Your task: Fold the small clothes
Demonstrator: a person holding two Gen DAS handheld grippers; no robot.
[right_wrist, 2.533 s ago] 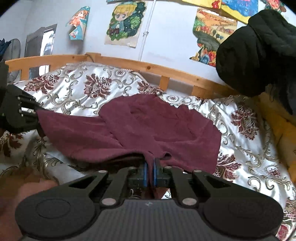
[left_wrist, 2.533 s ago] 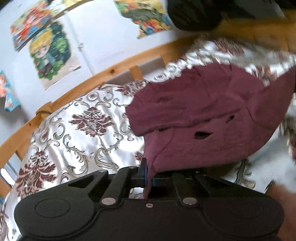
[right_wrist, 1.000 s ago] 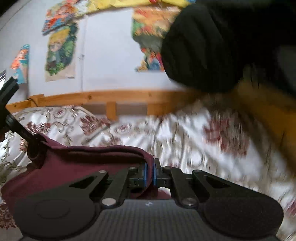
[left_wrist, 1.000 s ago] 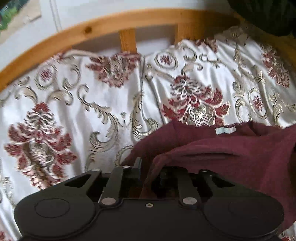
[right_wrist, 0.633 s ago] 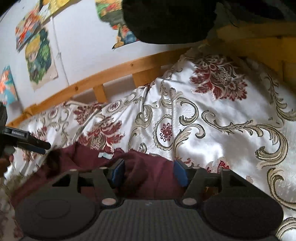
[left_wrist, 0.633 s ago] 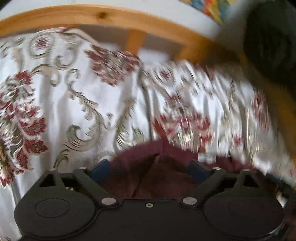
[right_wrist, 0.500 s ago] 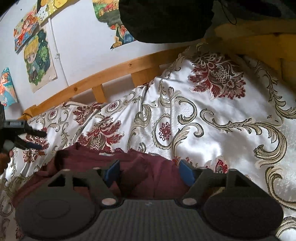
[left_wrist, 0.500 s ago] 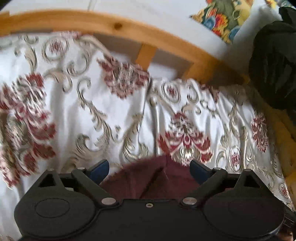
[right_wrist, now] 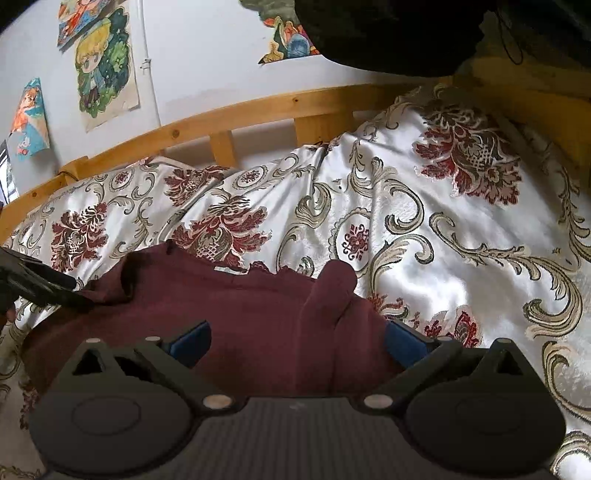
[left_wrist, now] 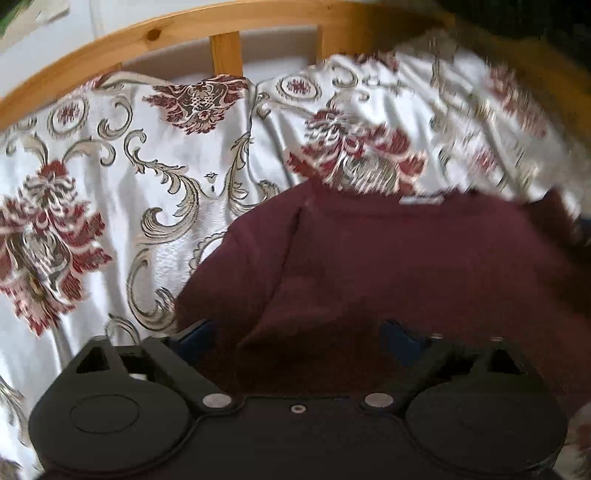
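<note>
A maroon garment (left_wrist: pixel 388 266) lies folded over on the patterned bedspread (left_wrist: pixel 92 206), its white label at the far edge. My left gripper (left_wrist: pixel 299 339) hovers over its near left part. The jaws stand wide and are closing a little, with cloth below and between them but no pad pressing on it. In the right wrist view the same garment (right_wrist: pixel 258 317) has a raised fold at its right end. My right gripper (right_wrist: pixel 297 341) is over it with jaws opening wide and the blue pads clear of the cloth. The left gripper (right_wrist: pixel 37 284) shows at that view's left edge.
A wooden bed rail (right_wrist: pixel 229 122) runs along the far side, with a wall of cartoon posters (right_wrist: pixel 105 66) behind it. A black garment (right_wrist: pixel 388 33) hangs at the upper right above a wooden frame. Bedspread (right_wrist: pixel 461 236) stretches right of the garment.
Both grippers went from shut on the maroon garment to wide open, and the cloth now rests on the bedspread. The left gripper has dropped closer to the garment.
</note>
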